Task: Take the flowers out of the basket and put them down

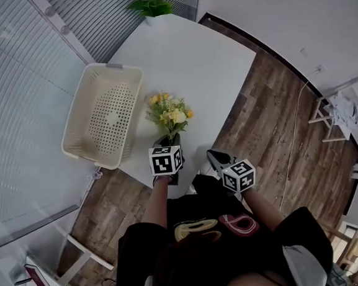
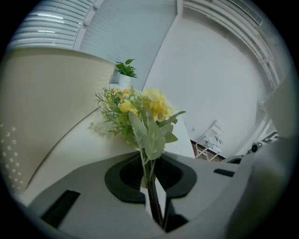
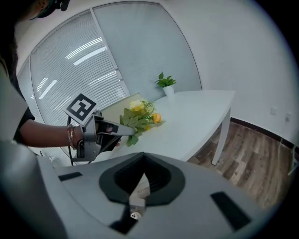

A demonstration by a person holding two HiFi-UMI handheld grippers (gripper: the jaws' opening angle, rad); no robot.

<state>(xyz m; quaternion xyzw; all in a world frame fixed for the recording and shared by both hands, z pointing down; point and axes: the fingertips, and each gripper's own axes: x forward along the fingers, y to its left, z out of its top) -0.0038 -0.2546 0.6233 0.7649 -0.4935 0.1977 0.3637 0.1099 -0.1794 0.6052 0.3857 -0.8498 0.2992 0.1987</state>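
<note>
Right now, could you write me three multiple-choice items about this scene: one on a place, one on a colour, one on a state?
1. Where does the basket stand?
A. on the floor
B. on the table, left of the flowers
C. on a chair

2. What colour are most blossoms?
A. red
B. blue
C. yellow

3. How is the left tool?
A. shut on the flower stems
B. open and empty
C. shut on the basket rim

Key: 1 B, the head view shows it on the white top. 2 C, the left gripper view shows yellow blossoms. 3 A, its jaws pinch the stems.
</note>
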